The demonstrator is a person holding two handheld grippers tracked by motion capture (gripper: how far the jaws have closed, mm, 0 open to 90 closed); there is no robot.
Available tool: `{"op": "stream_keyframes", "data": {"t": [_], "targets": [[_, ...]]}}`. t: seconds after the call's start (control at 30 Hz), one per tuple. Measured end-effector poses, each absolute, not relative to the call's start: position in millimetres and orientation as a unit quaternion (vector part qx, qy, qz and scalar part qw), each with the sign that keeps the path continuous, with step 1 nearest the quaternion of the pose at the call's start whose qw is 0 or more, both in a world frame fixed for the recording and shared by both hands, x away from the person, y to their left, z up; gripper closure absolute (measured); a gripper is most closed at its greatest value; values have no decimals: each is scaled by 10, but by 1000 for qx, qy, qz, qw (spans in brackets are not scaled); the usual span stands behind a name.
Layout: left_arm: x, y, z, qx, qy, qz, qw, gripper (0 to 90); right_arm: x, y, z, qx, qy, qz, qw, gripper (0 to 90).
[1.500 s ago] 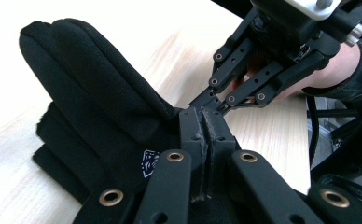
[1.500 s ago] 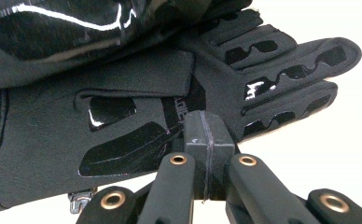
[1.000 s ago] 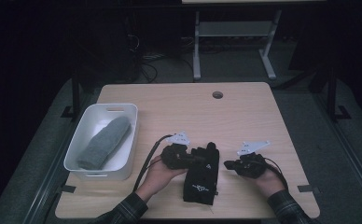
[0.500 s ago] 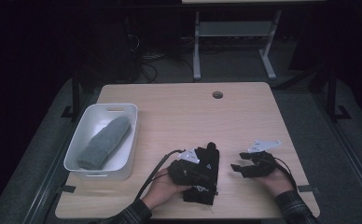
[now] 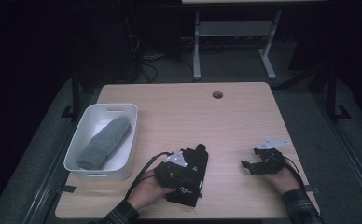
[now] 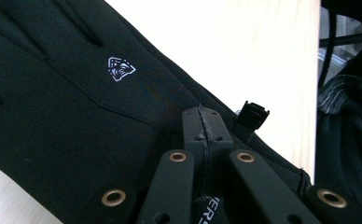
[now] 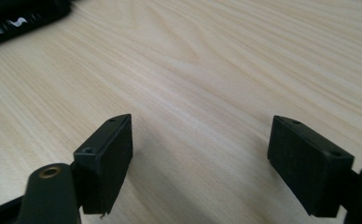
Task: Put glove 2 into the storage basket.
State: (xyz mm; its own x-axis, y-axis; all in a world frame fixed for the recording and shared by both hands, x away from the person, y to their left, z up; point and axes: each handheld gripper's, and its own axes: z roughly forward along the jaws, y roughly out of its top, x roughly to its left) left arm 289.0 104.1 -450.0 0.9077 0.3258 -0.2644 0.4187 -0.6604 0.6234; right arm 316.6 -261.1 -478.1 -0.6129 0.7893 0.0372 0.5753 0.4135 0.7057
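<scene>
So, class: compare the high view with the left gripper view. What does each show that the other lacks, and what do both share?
High view alone: the white bin with a rolled grey towel in it, the round hole in the tabletop, and the right tool, jaws open over bare wood.

Left gripper view alone: the small white emblem on the glove and a black clip at its edge.

Both share: the black glove on the wooden table, with the left tool shut over it.

A black glove (image 5: 191,175) with a small white logo lies flat, apparently palm-down, near the table's front edge.
</scene>
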Motion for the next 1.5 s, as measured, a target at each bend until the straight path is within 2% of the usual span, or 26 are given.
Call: {"op": "stream_keyframes", "data": {"t": [0.13,0.27,0.43,0.67,0.73,0.93,1.2,1.33,1.47,1.5], "targets": [[2910,1129,-4482,908,213,-58,356,891,3177,-2614,-4793,415,824,351,156,192],[2952,1171,-4408,901,225,-45,369,844,3180,-2623,-4807,413,822,358,159,186],[3115,1212,-4277,889,250,-6,385,876,3182,-2629,-4816,414,820,361,161,183],[3397,1181,-4384,895,276,30,348,893,3183,-2629,-4819,413,820,363,162,182],[3454,1137,-4445,893,284,22,349,893,3183,-2629,-4819,413,820,362,162,182],[3524,916,-4480,903,255,6,345,894,3183,-2628,-4821,413,819,363,162,182],[3454,514,-4490,912,207,-12,353,893,3183,-2629,-4823,413,819,364,162,181],[3413,432,-4474,911,196,-20,361,892,3184,-2632,-4823,411,820,364,162,181],[3391,515,-4371,903,204,-13,378,809,3184,-2632,-4824,411,820,364,162,182],[3390,541,-4348,900,208,-10,382,765,3184,-2632,-4824,411,820,364,162,181]]}}
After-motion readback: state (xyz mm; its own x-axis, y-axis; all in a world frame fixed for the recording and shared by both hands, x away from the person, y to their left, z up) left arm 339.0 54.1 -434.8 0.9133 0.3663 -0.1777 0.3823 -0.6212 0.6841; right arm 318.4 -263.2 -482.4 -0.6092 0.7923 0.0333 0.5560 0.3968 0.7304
